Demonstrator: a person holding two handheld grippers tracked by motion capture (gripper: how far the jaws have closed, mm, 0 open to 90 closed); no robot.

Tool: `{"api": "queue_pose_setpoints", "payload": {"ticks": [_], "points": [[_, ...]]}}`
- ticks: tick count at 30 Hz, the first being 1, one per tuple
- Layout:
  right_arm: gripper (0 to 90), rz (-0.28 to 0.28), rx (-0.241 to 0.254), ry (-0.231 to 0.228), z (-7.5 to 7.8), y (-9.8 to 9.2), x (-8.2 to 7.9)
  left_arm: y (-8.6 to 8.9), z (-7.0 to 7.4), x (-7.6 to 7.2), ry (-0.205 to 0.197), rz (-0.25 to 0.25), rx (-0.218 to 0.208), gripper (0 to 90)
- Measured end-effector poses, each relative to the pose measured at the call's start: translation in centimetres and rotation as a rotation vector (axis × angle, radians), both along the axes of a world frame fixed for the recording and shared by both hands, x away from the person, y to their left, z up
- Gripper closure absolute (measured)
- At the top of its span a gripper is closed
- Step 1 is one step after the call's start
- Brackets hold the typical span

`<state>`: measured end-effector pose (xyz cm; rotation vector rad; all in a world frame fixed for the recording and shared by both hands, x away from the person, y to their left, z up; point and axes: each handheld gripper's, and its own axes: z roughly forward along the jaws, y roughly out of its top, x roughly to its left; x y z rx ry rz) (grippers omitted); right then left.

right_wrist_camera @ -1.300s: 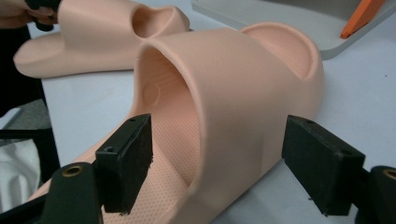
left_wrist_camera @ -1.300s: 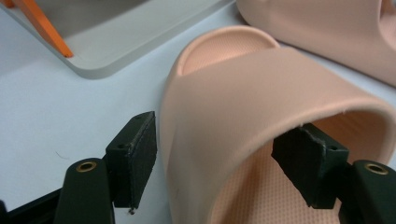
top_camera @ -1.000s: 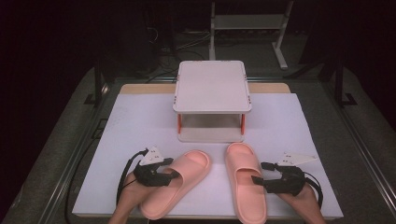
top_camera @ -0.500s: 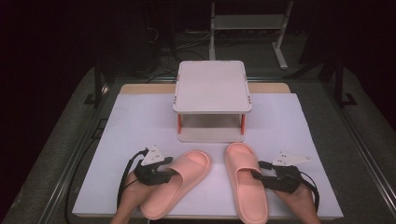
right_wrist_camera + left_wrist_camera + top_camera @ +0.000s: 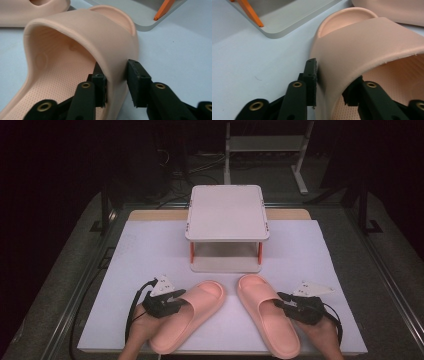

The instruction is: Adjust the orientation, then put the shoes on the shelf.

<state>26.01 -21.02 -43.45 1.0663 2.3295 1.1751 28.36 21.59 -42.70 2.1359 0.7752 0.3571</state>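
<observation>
Slippers: the left slipper [image 5: 192, 312] and right slipper [image 5: 265, 317] sit inside the claws; the left gripper [image 5: 332, 82] and right gripper [image 5: 116, 80] have just been closing and now pinch the straps; both look ready to lift.

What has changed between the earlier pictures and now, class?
Both grippers' jaws have just been closing. The left gripper now clamps the outer strap wall of the left slipper, and the right gripper clamps that of the right slipper. Hands, slippers and the small shelf kept their places.
</observation>
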Motion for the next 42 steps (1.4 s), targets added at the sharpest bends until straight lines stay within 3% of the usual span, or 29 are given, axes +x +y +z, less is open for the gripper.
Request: {"api": "queue_pose_setpoints", "payload": {"ticks": [10, 12, 16, 21, 35, 40, 42], "points": [[81.8, -0.015, -0.030, -0.017, 0.2, -0.2, -0.1, 0.8, 0.5, 0.1, -0.003, 0.047, -0.011, 78.2], [82.2, -0.003, -0.010, 0.002, 0.2, -0.4, 0.0, 1.1, 0.8, 0.0, -0.008, 0.061, -0.027, 79.0], [82.6, -0.010, -0.013, -0.008, 0.4, -0.5, -0.2, 1.7, 1.2, -0.1, -0.014, 0.071, -0.049, 78.9], [82.7, -0.008, 0.018, -0.023, 0.8, -0.6, -0.5, 2.4, 1.9, -0.2, -0.027, 0.087, -0.086, 79.0], [82.7, 0.002, 0.072, -0.035, 1.7, -0.5, -1.1, 2.8, 3.0, -0.7, -0.046, 0.078, -0.087, 78.9], [82.6, 0.013, 0.074, -0.031, 2.6, -0.2, -1.4, 3.1, 3.7, -0.7, -0.049, 0.071, -0.105, 78.9], [82.6, 0.023, 0.076, -0.036, 3.8, -0.2, -1.5, 3.2, 4.1, -0.6, -0.050, 0.066, -0.101, 78.9]]}}
